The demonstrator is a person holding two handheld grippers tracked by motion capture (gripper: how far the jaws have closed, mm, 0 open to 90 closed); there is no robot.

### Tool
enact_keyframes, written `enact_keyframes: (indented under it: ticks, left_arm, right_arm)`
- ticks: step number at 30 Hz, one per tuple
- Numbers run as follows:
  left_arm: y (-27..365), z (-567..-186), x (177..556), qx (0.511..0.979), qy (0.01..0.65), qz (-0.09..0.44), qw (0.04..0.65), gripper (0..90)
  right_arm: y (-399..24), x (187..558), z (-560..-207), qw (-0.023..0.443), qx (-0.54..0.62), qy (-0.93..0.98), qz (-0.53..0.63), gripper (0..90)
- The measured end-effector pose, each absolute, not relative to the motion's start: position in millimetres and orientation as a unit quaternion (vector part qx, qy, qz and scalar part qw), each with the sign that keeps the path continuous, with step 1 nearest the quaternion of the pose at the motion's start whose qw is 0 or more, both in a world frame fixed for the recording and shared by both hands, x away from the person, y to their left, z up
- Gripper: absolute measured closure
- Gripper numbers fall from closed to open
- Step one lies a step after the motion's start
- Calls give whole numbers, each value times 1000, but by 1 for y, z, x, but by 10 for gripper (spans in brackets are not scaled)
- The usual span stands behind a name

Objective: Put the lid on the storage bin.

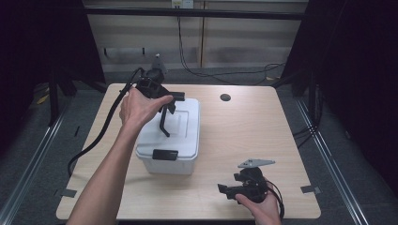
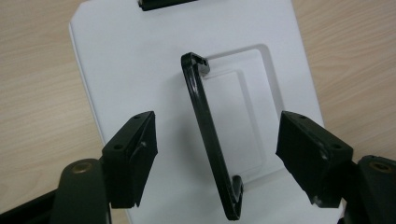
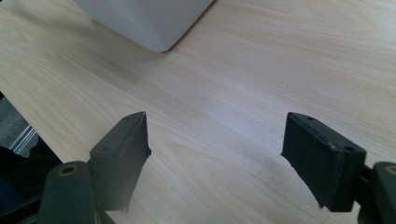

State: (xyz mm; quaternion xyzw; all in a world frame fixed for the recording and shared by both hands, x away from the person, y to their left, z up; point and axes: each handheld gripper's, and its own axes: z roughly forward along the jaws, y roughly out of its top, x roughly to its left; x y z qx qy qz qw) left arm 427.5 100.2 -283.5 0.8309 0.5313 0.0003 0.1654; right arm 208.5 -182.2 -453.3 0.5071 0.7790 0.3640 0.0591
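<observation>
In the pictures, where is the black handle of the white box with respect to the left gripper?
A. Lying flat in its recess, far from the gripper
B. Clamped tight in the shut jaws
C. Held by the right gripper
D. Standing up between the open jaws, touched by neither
D: in the left gripper view the handle stands raised from the box lid, with a gap to each jaw of the open left gripper.

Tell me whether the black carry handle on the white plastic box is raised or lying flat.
Raised. The black carry handle stands up out of the lid's recess on the white plastic box, between the open left claw's jaws, untouched.
</observation>
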Motion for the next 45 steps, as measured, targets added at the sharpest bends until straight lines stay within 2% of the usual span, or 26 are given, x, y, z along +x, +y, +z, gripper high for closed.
enact_keyframes:
  ticks: [1, 3, 6, 8, 15, 28, 37, 42, 45]
  left_arm:
    - [101, -283, 428, 835, 525, 0, 162, 236]
    - [103, -282, 425, 842, 512, 8, 170, 241]
    - [109, -280, 422, 852, 489, 6, 186, 189]
    - [116, -281, 421, 850, 483, 0, 208, 199]
    - [147, -294, 419, 850, 480, -6, 215, 189]
    - [207, -310, 399, 847, 455, 49, 271, 219]
    - [239, -331, 387, 821, 478, 33, 309, 226]
    - [254, -343, 375, 811, 483, 45, 326, 212]
    - [260, -347, 368, 815, 482, 60, 315, 306]
  right_arm:
    - [-182, 209, -453, 59, 507, 779, 364, 224]
    - [-182, 208, -453, 58, 509, 778, 363, 224]
    - [-182, 208, -453, 59, 509, 778, 363, 224]
    - [-182, 209, -454, 60, 507, 779, 364, 224]
    - [-182, 210, -454, 57, 509, 779, 363, 224]
    - [-182, 211, -455, 58, 512, 777, 362, 224]
    - [-182, 210, -455, 60, 513, 777, 361, 224]
    - [-183, 211, -455, 61, 513, 776, 362, 224]
    - [-183, 211, -455, 60, 515, 775, 361, 224]
